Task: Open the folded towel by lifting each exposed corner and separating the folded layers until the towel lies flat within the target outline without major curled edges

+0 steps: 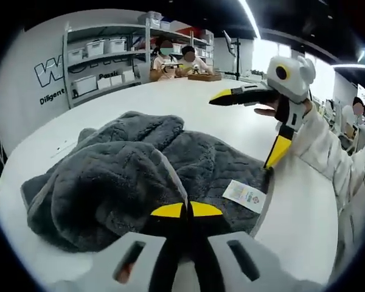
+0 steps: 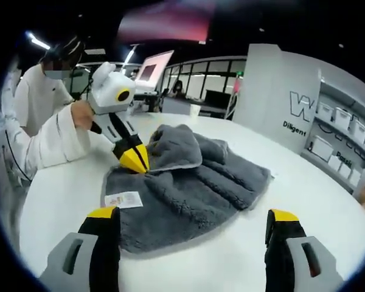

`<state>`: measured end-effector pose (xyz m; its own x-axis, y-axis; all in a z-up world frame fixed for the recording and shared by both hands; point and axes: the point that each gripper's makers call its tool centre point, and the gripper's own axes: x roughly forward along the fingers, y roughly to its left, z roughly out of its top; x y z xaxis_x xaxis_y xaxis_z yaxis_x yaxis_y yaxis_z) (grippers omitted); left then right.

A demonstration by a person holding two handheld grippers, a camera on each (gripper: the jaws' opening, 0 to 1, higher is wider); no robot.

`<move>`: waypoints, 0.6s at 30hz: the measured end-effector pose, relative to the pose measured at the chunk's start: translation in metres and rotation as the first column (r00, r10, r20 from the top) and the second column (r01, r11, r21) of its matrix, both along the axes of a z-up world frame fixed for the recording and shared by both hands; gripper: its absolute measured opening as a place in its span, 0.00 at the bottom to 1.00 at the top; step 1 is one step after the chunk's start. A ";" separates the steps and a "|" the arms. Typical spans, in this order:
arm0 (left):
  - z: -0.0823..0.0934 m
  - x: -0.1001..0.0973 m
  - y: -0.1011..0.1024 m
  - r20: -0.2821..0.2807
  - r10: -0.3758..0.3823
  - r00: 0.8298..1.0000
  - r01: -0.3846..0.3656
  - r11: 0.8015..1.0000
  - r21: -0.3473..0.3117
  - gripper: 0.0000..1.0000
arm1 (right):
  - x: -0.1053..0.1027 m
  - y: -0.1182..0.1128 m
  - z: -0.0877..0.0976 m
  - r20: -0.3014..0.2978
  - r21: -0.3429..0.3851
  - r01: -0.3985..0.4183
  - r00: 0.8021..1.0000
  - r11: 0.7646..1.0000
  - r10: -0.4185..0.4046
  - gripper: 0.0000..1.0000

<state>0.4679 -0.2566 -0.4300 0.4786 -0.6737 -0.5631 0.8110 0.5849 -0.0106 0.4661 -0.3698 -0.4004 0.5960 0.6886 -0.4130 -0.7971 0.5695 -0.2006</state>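
A fluffy grey towel [image 1: 109, 176] lies bunched and partly folded on a white table [image 1: 201, 103], with a white label [image 1: 243, 194] at its near edge. My left gripper [image 1: 187, 209] is shut on a fold of the towel's edge. In the right gripper view the left gripper [image 2: 134, 159] pinches that fold and holds it raised above the rest of the towel [image 2: 194, 182], near the label [image 2: 123, 199]. My right gripper [image 2: 193, 214] is open, hanging over the towel's near edge with nothing between its jaws. From the left gripper view, the right gripper [image 1: 246, 129] is held above the towel's far side.
Bare white table [image 2: 61, 188] surrounds the towel. Shelves with white bins [image 1: 103, 48] stand along a wall beyond the table. People sit at a far table [image 1: 176, 61]. A person in white sleeves [image 2: 48, 140] holds the grippers.
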 end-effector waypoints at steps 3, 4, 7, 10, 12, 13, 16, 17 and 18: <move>0.001 0.001 0.001 0.003 0.008 1.000 -0.008 1.000 -0.004 0.02 | -0.001 0.001 0.000 0.000 -0.001 -0.005 1.000 1.000 0.005 0.99; 0.002 0.001 0.002 0.003 0.013 1.000 -0.013 1.000 -0.006 0.01 | -0.001 0.002 0.000 0.001 -0.001 -0.007 1.000 1.000 0.007 0.99; 0.005 0.002 0.006 0.004 0.026 1.000 -0.026 1.000 -0.016 0.01 | -0.001 0.001 0.001 0.001 0.005 -0.005 1.000 1.000 0.005 0.99; 0.010 0.003 0.012 0.016 0.052 0.999 -0.051 0.998 -0.031 0.01 | 0.000 0.001 0.002 0.001 0.012 -0.002 1.000 1.000 0.002 0.99; 0.013 0.002 0.018 0.019 0.075 0.997 -0.074 0.995 -0.061 0.01 | 0.000 0.000 0.003 0.001 0.015 -0.001 1.000 1.000 0.001 0.99; 0.015 0.002 0.021 0.024 0.095 0.995 -0.093 0.993 -0.075 0.01 | 0.001 0.001 0.003 -0.002 0.022 0.000 1.000 1.000 0.000 0.99; 0.019 0.001 0.031 0.039 0.143 0.989 -0.138 0.985 -0.099 0.01 | 0.001 0.000 0.003 -0.006 0.026 0.003 1.000 1.000 -0.002 0.99; 0.021 0.000 0.034 0.044 0.155 0.987 -0.150 0.983 -0.107 0.01 | 0.001 0.000 0.003 -0.005 0.025 0.003 1.000 1.000 -0.003 0.99; 0.024 -0.002 0.036 0.045 0.172 0.984 -0.165 0.978 -0.128 0.01 | 0.001 0.000 0.003 -0.004 0.024 0.003 1.000 1.000 -0.002 0.99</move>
<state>0.4659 -0.2201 -0.4063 0.6194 -0.6433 -0.4500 0.7020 0.7104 -0.0493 0.4669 -0.3695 -0.3977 0.5960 0.6968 -0.3990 -0.7965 0.5761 -0.1836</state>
